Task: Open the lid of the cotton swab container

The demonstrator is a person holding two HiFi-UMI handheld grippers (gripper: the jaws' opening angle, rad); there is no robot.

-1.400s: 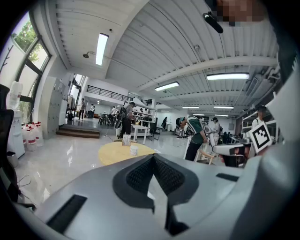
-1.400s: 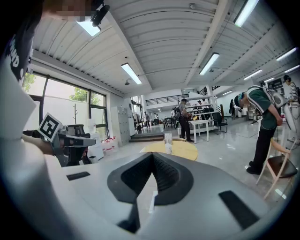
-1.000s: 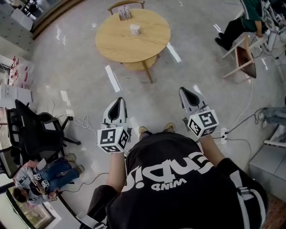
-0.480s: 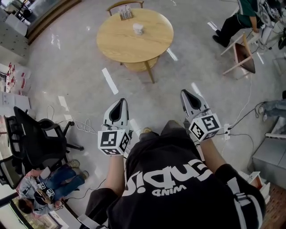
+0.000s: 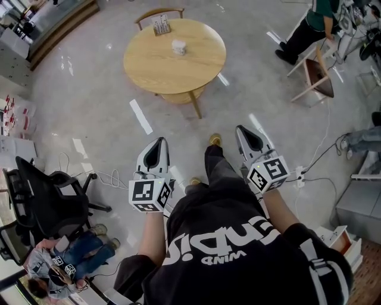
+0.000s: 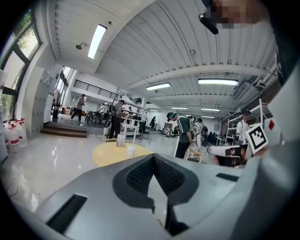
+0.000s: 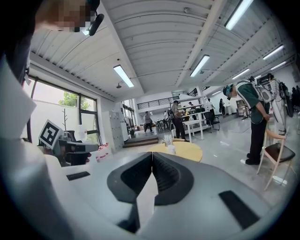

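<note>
The left gripper (image 5: pixel 159 141) has its fingers (image 6: pixel 138 176) pressed together with nothing between them, and the right gripper (image 5: pixel 243 128) is the same, its fingers (image 7: pixel 171 176) shut tight on empty air. Both are held out in front of the person carrying them, side by side and apart from each other, pointing roughly level towards the far end of the room. Each has a marker cube (image 5: pixel 147 195) at its back end, near the hand. Between the two grippers a dark trouser leg (image 5: pixel 219 170) reaches forward, ending in a shoe (image 5: pixel 214 140) on the shiny grey floor (image 5: pixel 95 101). White strips (image 5: pixel 141 116) are stuck to that floor ahead of the grippers. The cotton swab container (image 5: pixel 178 46), small and white, stands near the middle of a round wooden table (image 5: pixel 149 62) well beyond both grippers, out of reach of either, and its lid looks to be still on. A little rack (image 5: pixel 159 25) stands near the table's far edge, with a wooden chair (image 5: pixel 156 11) tucked in behind it. Off to the right a standing person (image 5: pixel 312 27) leans over another wooden chair (image 5: pixel 314 76), and cables (image 5: pixel 324 149) trail across the floor there. To the left, a black office chair (image 5: pixel 41 193) sits by a seated person (image 5: pixel 65 253).
</note>
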